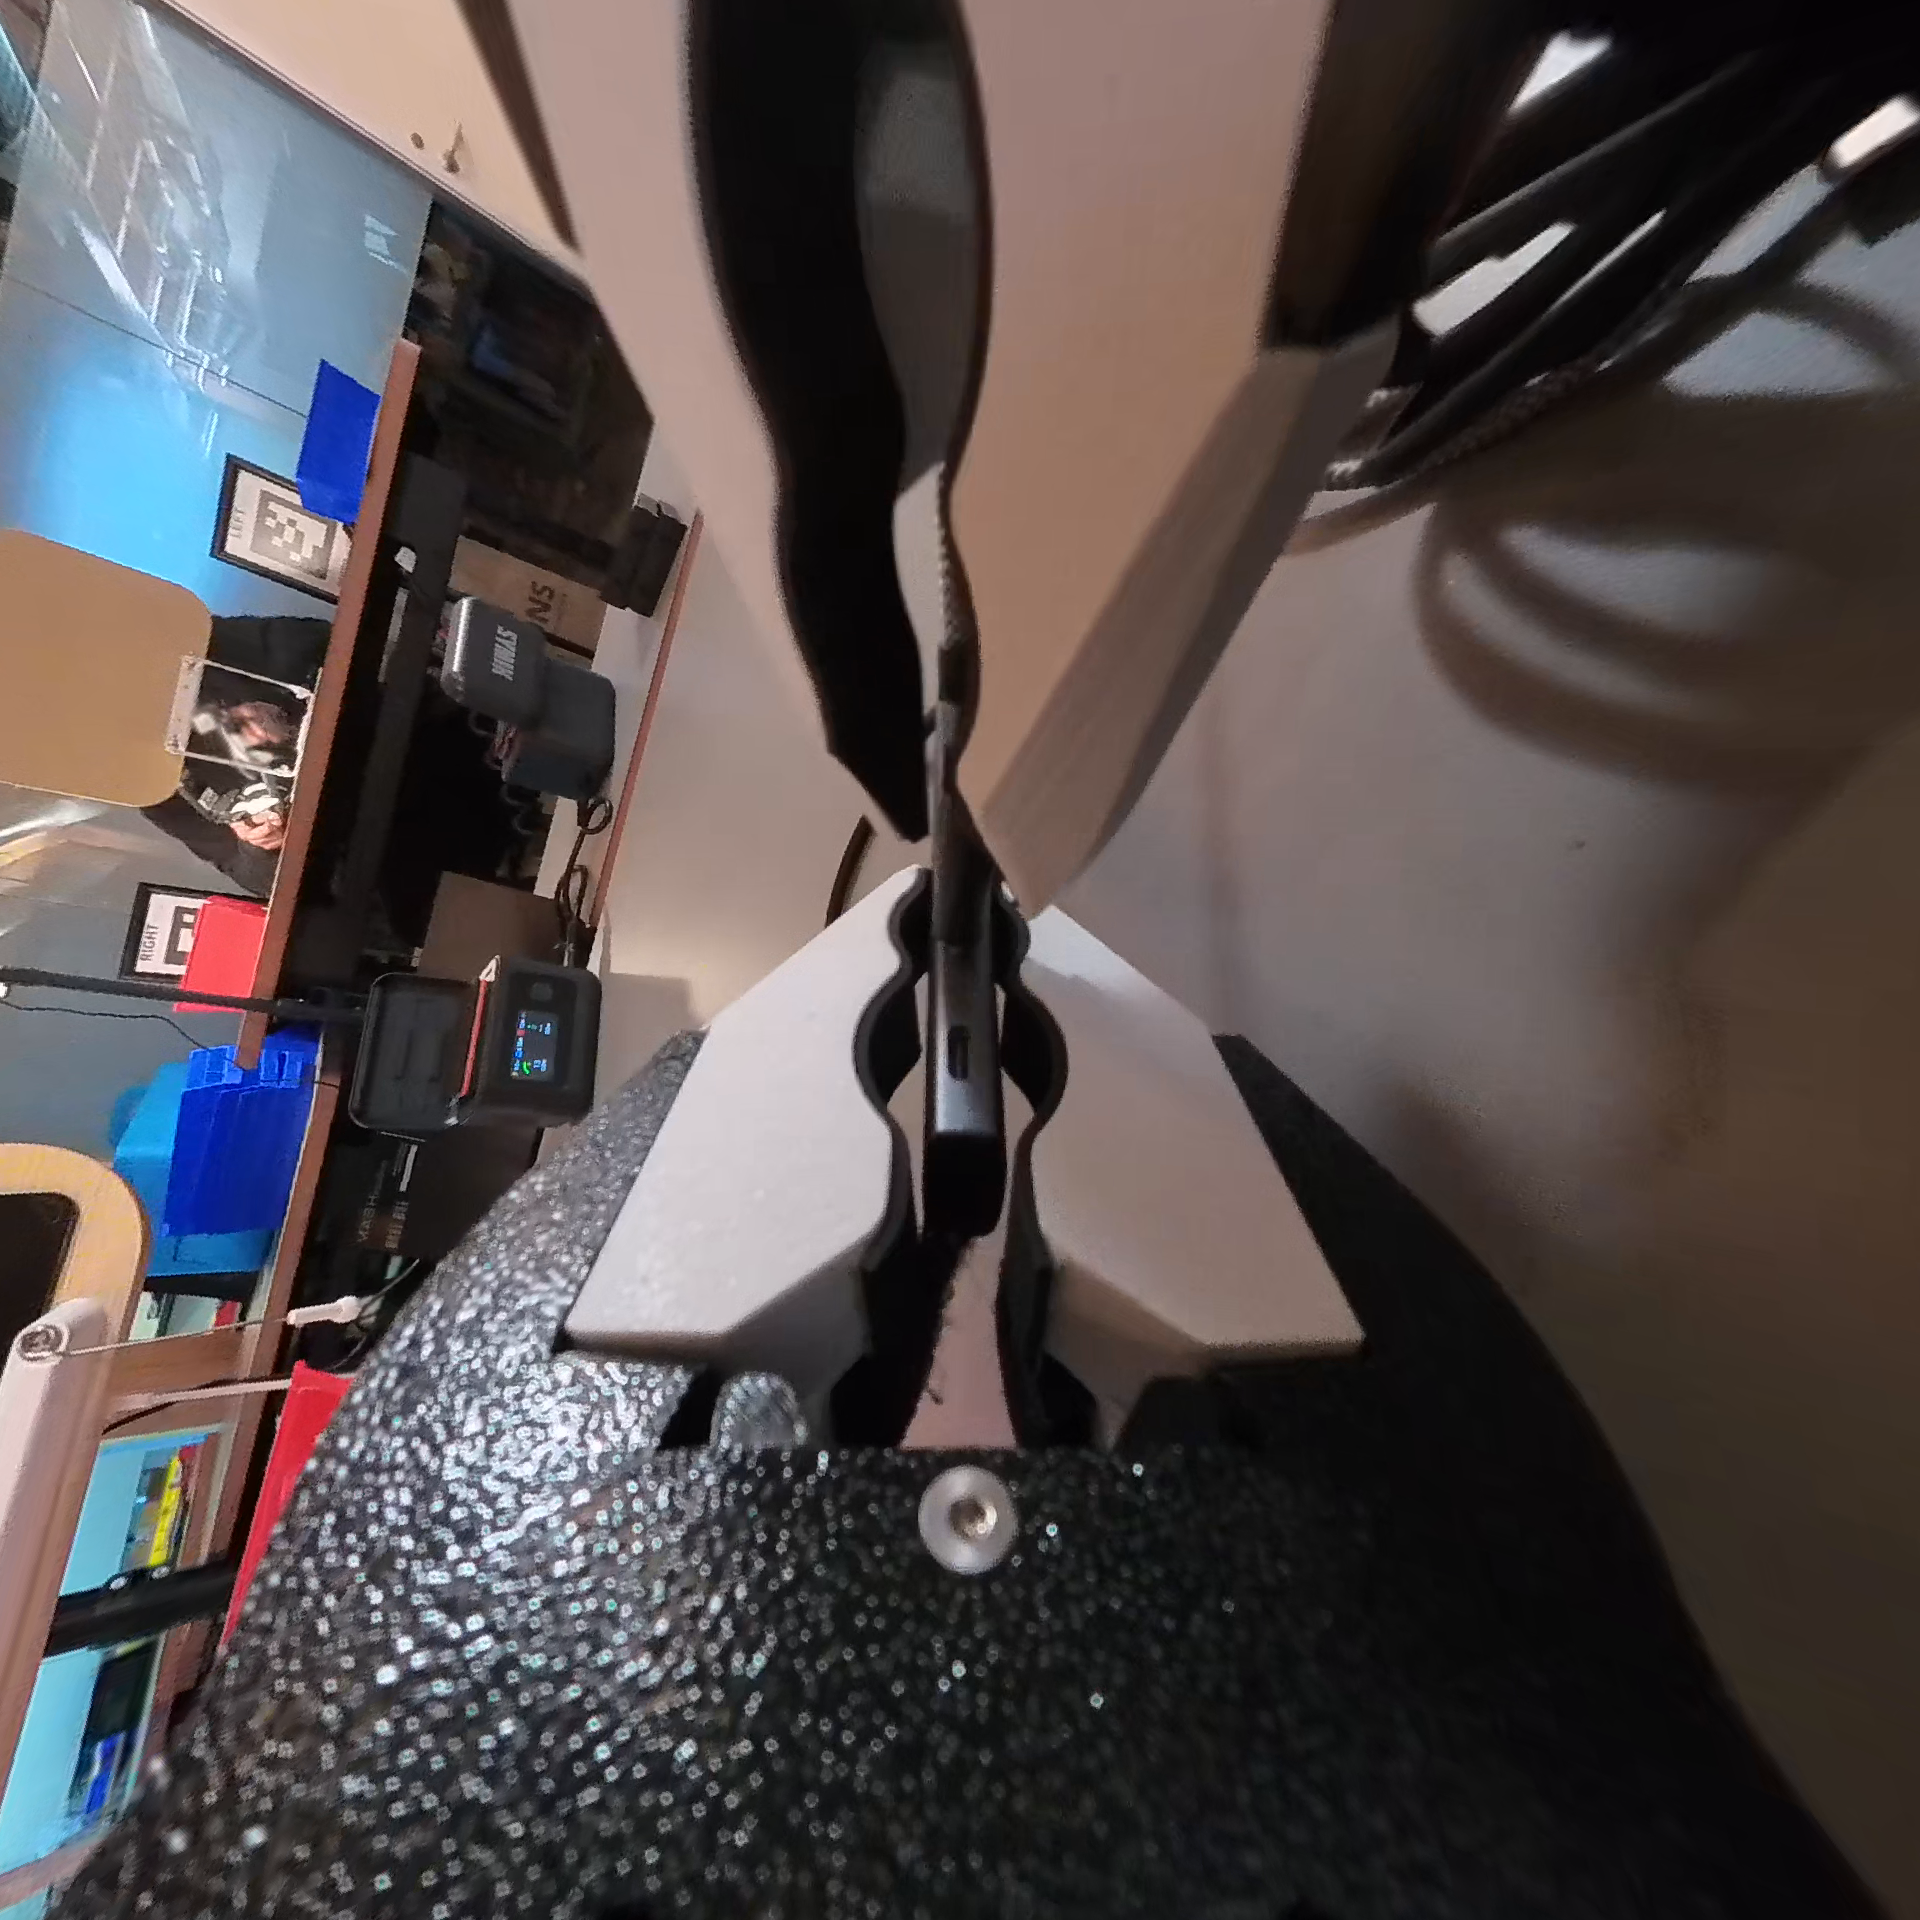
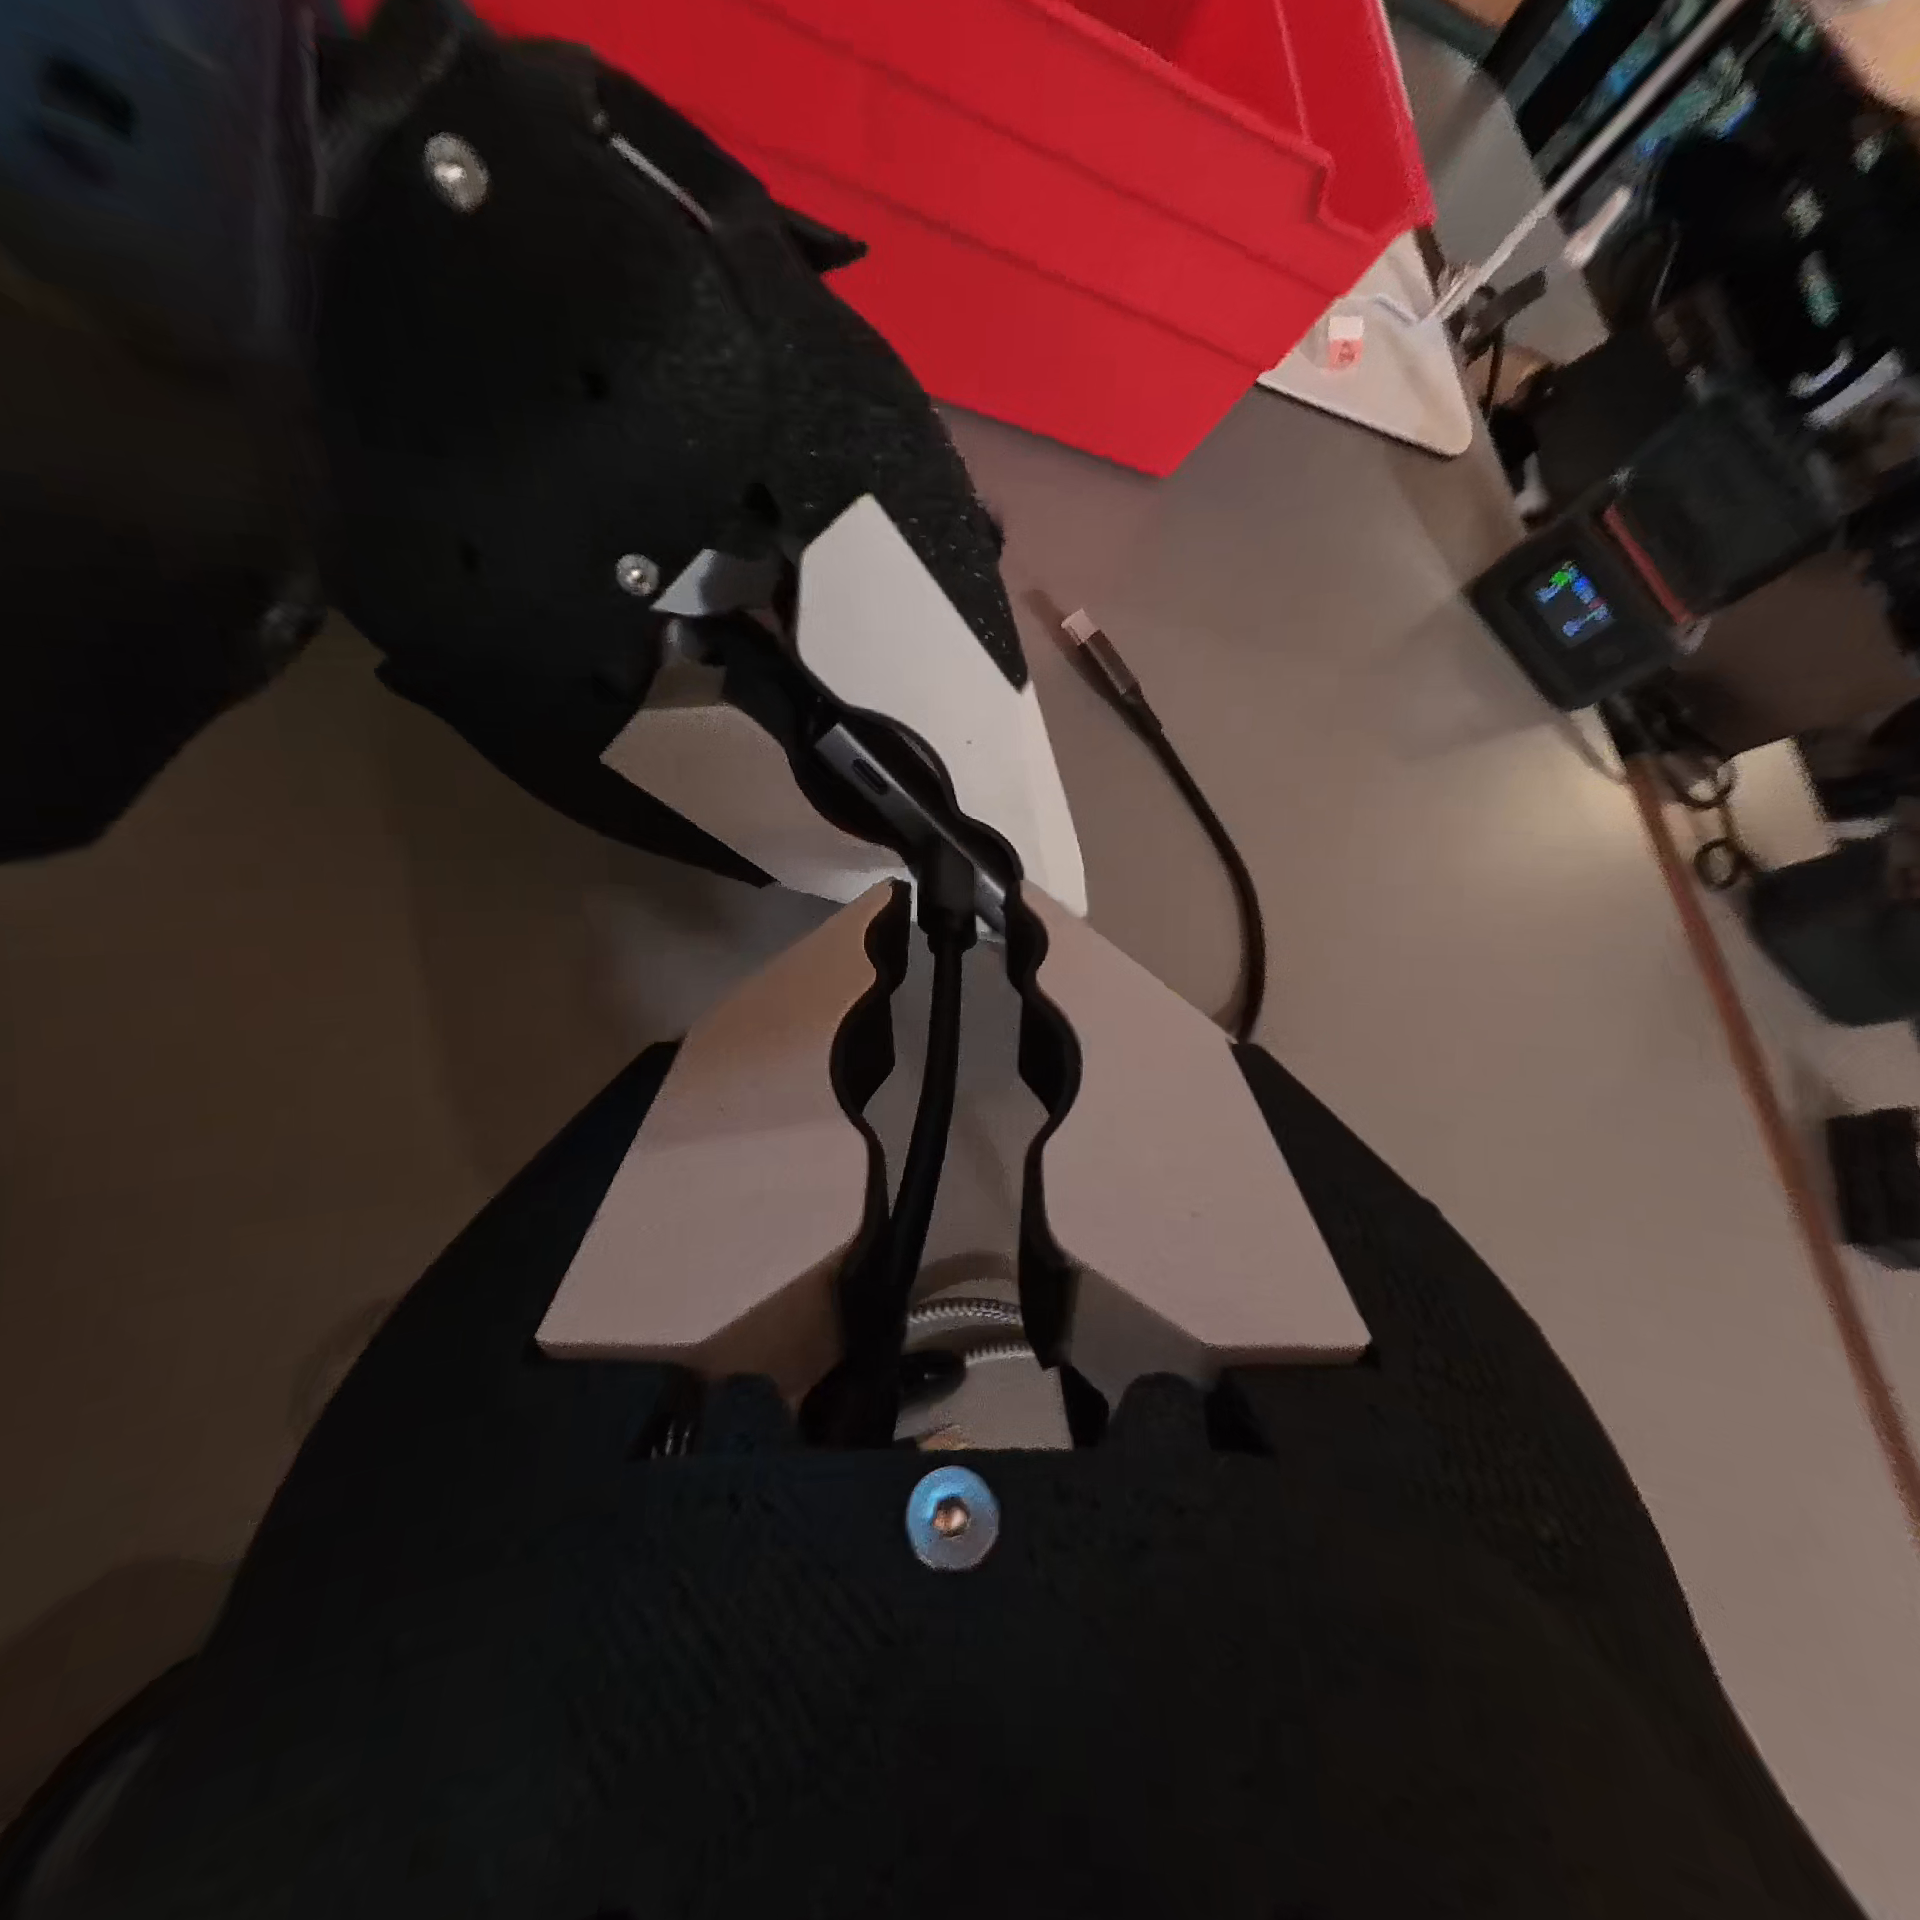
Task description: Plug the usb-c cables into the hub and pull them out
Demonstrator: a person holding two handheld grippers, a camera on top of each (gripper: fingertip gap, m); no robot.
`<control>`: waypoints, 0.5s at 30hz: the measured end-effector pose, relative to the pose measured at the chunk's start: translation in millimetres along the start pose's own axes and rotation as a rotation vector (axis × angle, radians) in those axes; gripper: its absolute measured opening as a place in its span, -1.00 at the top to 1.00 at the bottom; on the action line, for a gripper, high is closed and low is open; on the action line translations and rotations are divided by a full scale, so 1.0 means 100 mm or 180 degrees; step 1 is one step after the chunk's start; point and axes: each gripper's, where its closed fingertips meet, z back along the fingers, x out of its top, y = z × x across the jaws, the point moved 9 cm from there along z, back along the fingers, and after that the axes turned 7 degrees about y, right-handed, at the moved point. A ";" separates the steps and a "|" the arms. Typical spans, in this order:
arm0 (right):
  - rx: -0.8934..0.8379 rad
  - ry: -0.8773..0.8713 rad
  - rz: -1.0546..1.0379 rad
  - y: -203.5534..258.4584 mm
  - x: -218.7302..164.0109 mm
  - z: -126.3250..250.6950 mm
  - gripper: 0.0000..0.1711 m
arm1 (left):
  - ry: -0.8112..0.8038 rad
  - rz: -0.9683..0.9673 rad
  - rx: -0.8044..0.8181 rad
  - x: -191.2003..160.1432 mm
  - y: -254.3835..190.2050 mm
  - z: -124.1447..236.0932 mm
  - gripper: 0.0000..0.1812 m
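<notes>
Slim dark metal usb-c hub [image 1: 961,1081] sits between left gripper [image 1: 961,883] fingers. Black usb-c cable [image 2: 930,1049] runs between right gripper [image 2: 951,894] fingers into hub. Second black cable [image 2: 1174,769] lies on grey table [image 2: 1403,935], right of both grippers. Red plastic bin [image 2: 1039,208] behind.

Black speckled claw [image 1: 961,1049], grey fingers [image 1: 769,1143]

The left gripper [image 1: 961,894] has a rough, speckled black plastic body and smooth matt white fingers [image 1: 769,1132]. Between them sits the hub [image 1: 961,1081], smooth dark metal with a satin sheen. Beyond the right gripper [image 2: 951,899], a glossy black cable [image 2: 1210,821] lies on the smooth matt table [image 2: 1403,935], before a shiny red plastic bin [image 2: 1039,208].
</notes>
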 end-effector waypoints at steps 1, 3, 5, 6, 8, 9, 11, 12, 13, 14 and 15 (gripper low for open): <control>-0.0069 0.0007 0.0151 0.02 0.00 0.00 0.80 | -0.0007 -0.0012 -0.0011 0.00 -0.01 0.00 0.92; -0.0178 0.0057 0.0393 0.06 0.01 0.00 0.82 | 0.0001 -0.0032 -0.0021 0.00 -0.02 0.00 0.92; -0.0233 0.0080 0.0486 0.08 0.02 -0.01 0.89 | 0.0015 0.0002 -0.0060 0.00 -0.02 -0.01 0.92; -0.0252 0.0096 0.0502 0.09 0.02 -0.01 0.90 | 0.0028 0.0020 -0.0076 0.00 -0.02 -0.01 0.92; -0.0238 0.0156 0.0477 0.09 0.04 -0.02 0.90 | 0.0069 0.0023 -0.0087 0.01 -0.02 -0.01 0.92; -0.0227 0.0178 0.0469 0.09 0.04 -0.03 0.90 | 0.0098 -0.0005 -0.0065 0.01 -0.03 -0.01 0.92; -0.0186 0.0218 0.0476 0.11 0.06 -0.05 0.90 | 0.0112 -0.0023 -0.0092 0.02 -0.06 -0.02 0.92; -0.0191 0.0255 0.0498 0.12 0.06 -0.07 0.90 | 0.0137 -0.0015 -0.0133 0.03 -0.07 -0.02 0.92; -0.0219 0.0292 0.0531 0.13 0.06 -0.08 0.90 | 0.0176 -0.0057 -0.0121 0.03 -0.09 -0.03 0.93; -0.0239 0.0331 0.0564 0.15 0.07 -0.09 0.90 | 0.0191 -0.0094 -0.0114 0.03 -0.10 -0.04 0.93; -0.0254 0.0355 0.0583 0.15 0.07 -0.10 0.91 | 0.0185 -0.0080 -0.0139 0.04 -0.10 -0.05 0.93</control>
